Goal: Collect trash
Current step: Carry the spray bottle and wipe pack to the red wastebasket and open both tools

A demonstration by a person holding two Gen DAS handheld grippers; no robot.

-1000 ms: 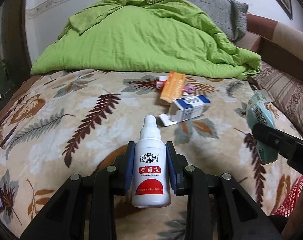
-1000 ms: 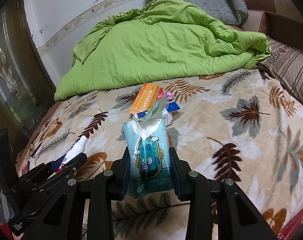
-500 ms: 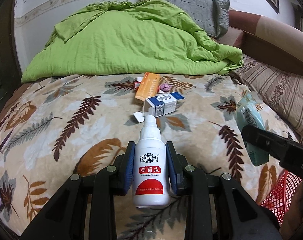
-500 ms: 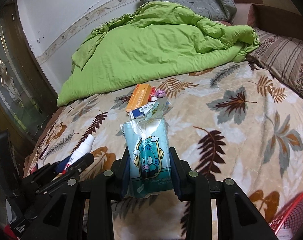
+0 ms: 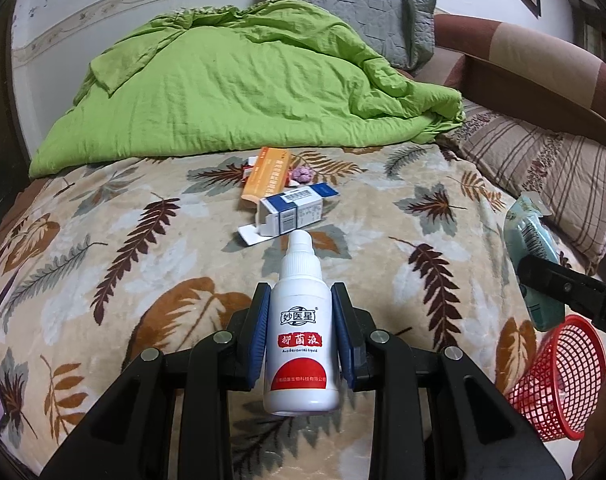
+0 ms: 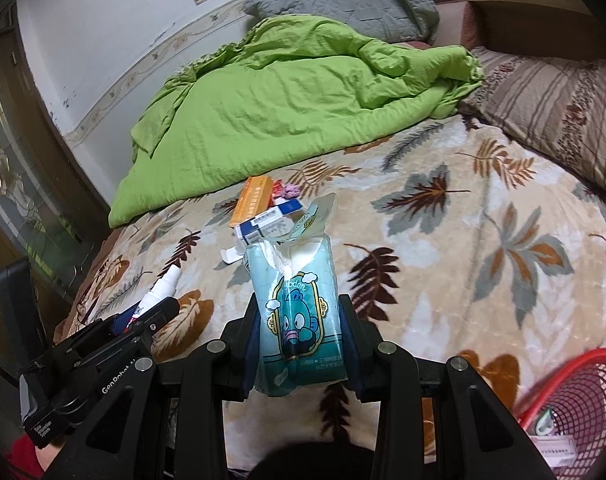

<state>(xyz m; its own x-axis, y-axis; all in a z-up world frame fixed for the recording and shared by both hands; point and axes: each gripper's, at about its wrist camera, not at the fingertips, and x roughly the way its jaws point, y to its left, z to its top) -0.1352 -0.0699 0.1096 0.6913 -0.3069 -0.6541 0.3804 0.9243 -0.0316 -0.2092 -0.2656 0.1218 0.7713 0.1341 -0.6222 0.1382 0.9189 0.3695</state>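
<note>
My left gripper (image 5: pixel 301 300) is shut on a white dropper bottle (image 5: pixel 301 344) with a red label, held above the leaf-print blanket (image 5: pixel 103 248). My right gripper (image 6: pixel 297 312) is shut on a teal tissue pack (image 6: pixel 297 316) with a torn top; the pack also shows in the left wrist view (image 5: pixel 533 248). The bottle shows at the left of the right wrist view (image 6: pixel 163 284). A red mesh basket (image 5: pixel 555 380) stands at the lower right, also in the right wrist view (image 6: pixel 575 408). On the bed lie an orange box (image 5: pixel 265 176), a blue-and-white box (image 5: pixel 295 208) and a pink wad (image 5: pixel 302 175).
A crumpled green duvet (image 5: pixel 243 88) covers the far half of the bed. A grey pillow (image 5: pixel 363 16) and a striped pillow (image 5: pixel 543 176) lie at the head end. A dark wooden door frame (image 6: pixel 15 184) stands at the left.
Both grippers have pulled back from the bed and swung right with their loads. The red basket has come further into both views.
</note>
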